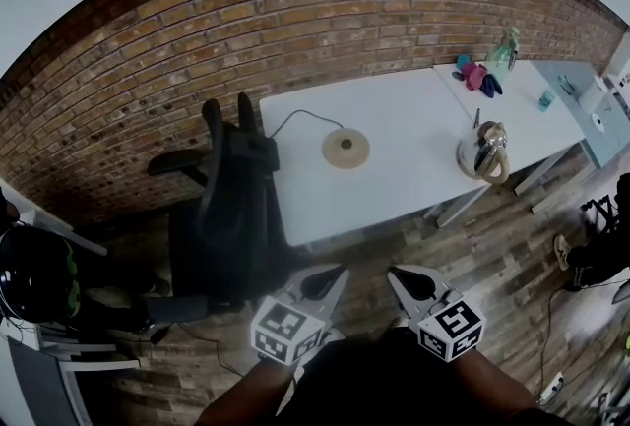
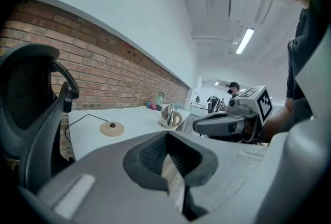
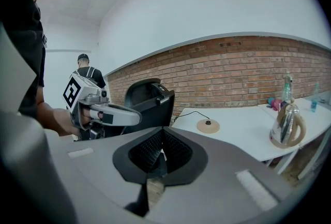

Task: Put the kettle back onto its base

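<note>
Currently kettle (image 1: 482, 154) stands near desk (image 1: 394, 183) right end, well apart from round base (image 1: 346, 148). Left gripper (image 1: 338, 271) and right gripper (image 1: 393, 273) hover short of desk, fingers closed, empty.

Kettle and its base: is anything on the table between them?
Nothing visible. The tabletop between the kettle and the base is bare. The base's cord runs off the other way, toward the chair.

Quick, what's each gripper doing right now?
Left gripper: closed, holding nothing.
Right gripper: closed, holding nothing.
</note>
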Motion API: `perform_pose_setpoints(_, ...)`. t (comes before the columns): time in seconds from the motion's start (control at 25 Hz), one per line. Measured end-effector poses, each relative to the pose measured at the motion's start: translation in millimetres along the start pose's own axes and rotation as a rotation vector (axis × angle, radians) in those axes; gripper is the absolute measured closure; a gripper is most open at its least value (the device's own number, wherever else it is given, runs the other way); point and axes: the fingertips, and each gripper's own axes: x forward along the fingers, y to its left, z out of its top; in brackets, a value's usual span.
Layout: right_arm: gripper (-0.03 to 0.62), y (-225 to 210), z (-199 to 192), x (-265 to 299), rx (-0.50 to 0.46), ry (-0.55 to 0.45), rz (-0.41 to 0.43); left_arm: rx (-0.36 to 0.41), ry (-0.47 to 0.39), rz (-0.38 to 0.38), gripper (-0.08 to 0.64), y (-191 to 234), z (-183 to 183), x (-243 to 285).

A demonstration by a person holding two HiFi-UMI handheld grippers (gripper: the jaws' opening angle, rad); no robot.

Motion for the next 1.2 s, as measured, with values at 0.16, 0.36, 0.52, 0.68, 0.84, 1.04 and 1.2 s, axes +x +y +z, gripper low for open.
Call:
perform_pose_setpoints(0.16,0.566,0,-1,2,0.004,0.001,-0.006,-0.012,0.010,0.001,0.560,5,-6,-1)
perform_pose_setpoints(0.36,0.566,-5,-5,8,0.012,0.003,0.003,-0.015,0.006,0.016,0.560,8,-8,1)
perform_pose_setpoints(0.52,0.566,-9,1,17,-0.009,0.007,0.039,-0.032,-0.010,0.051,0.560,16,-9,6)
perform_pose_setpoints(0.68,0.566,-20,2,25,-0.013,0.018,0.061,-0.057,-0.021,0.077,0.560,20,-9,14)
perform_pose_setpoints(0.84,0.566,-32,7,34,-0.015,0.007,0.078,-0.053,-0.004,0.090,0.560,25,-10,22)
perform_pose_setpoints(1.04,0.566,-54,6,40,0.006,0.002,0.082,-0.043,0.006,0.100,0.560,34,0,43)
perform_pose_setpoints(1.2,0.566,-79,7,42,0.040,-0.009,0.059,-0.017,0.027,0.079,0.560,36,10,66)
